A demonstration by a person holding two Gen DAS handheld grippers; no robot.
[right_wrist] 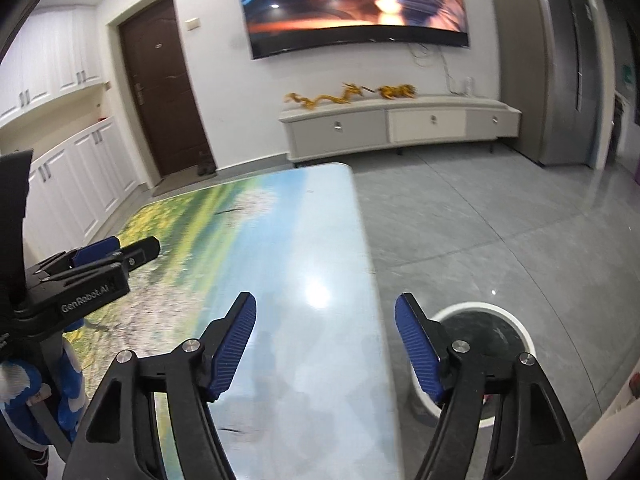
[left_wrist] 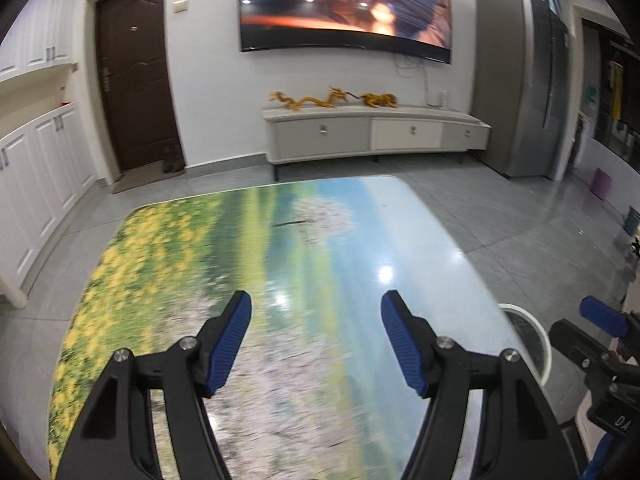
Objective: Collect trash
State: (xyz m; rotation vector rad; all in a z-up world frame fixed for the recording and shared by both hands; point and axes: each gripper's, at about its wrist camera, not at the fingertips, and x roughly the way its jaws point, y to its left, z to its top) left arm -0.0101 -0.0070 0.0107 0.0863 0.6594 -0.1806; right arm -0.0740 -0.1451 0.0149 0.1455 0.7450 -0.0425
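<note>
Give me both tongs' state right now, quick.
Left tongs: open, holding nothing, over the table.
Right tongs: open, holding nothing, near the trash bin.

— What hangs on the white wall?
— A large curved television (left_wrist: 344, 4), lit, above a long low grey-and-white cabinet (left_wrist: 372, 132) bearing golden dragon figurines (left_wrist: 332, 100).
— And left of it?
— A dark brown panelled door (left_wrist: 136, 76), beside white panelled cupboards (left_wrist: 44, 168).
</note>
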